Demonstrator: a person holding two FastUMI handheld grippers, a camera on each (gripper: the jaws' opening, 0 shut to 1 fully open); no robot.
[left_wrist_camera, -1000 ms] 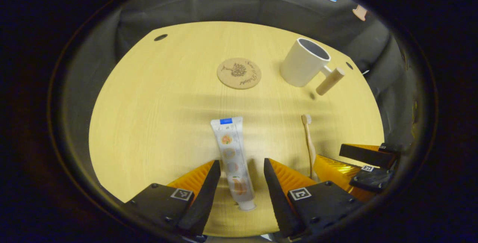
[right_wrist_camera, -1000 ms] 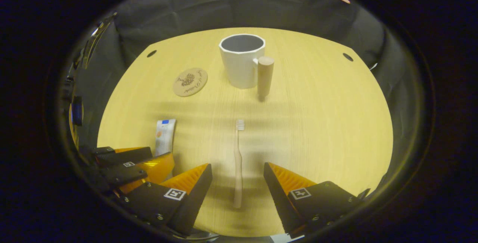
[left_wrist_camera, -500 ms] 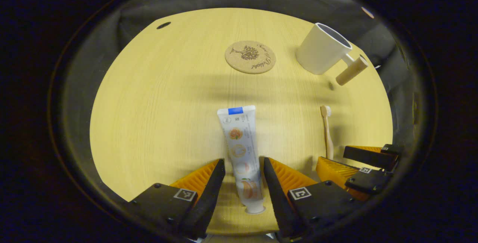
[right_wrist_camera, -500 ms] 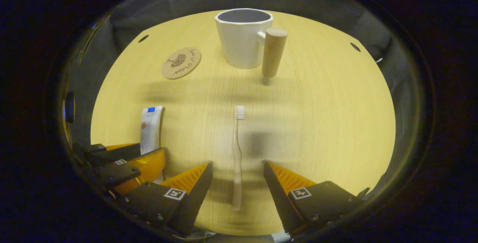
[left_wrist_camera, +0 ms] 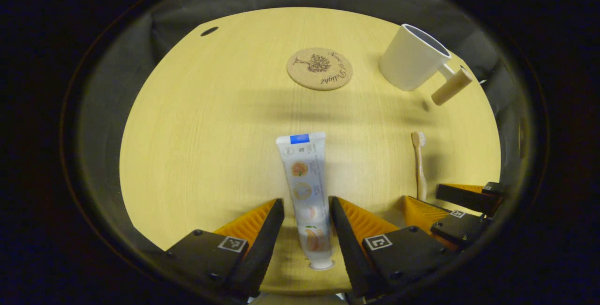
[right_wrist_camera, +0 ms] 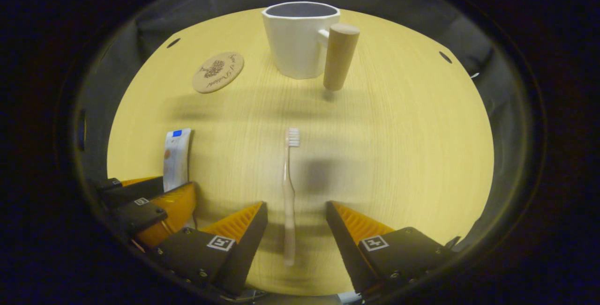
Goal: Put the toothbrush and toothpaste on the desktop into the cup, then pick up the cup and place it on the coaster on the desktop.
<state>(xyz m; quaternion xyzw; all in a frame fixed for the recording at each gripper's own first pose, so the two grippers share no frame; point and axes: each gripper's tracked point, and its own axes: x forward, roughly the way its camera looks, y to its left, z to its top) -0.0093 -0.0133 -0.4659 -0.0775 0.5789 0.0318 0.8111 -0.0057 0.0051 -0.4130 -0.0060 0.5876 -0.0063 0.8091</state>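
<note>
Both grippers have come lower and closer to the desktop (left_wrist_camera: 197, 122) than half a second ago, so that the cup sits nearer the top of each view and the toothpaste and toothbrush run deeper between the fingers.

In the left gripper view, the left gripper (left_wrist_camera: 307, 211) has its jaws apart, one finger on each side of the toothpaste (left_wrist_camera: 307, 188); a narrow gap shows on both sides, so neither finger presses on it. The tube lies flat with its cap at 6 o'clock and its flat crimped end toward 12. At 4 o'clock is the right gripper (left_wrist_camera: 429, 202), by the handle end of the toothbrush (left_wrist_camera: 419, 159). Farther off, at 12 o'clock, the round cork coaster (left_wrist_camera: 319, 68) lies flat and bare, and at 1 o'clock stands the white cup (left_wrist_camera: 412, 63), upright, its wooden handle pointing to the right.

In the right gripper view, the right gripper (right_wrist_camera: 295, 220) also stands open, with the toothbrush (right_wrist_camera: 288, 188) lying flat between its fingers, apart from both, bristle head toward 12 o'clock. At 8 o'clock are the left gripper (right_wrist_camera: 164, 192) and the far end of the toothpaste (right_wrist_camera: 176, 157). Beyond, the coaster (right_wrist_camera: 218, 71) lies at 11 o'clock and the cup (right_wrist_camera: 297, 40) at 12, well apart from the toothbrush.
</note>
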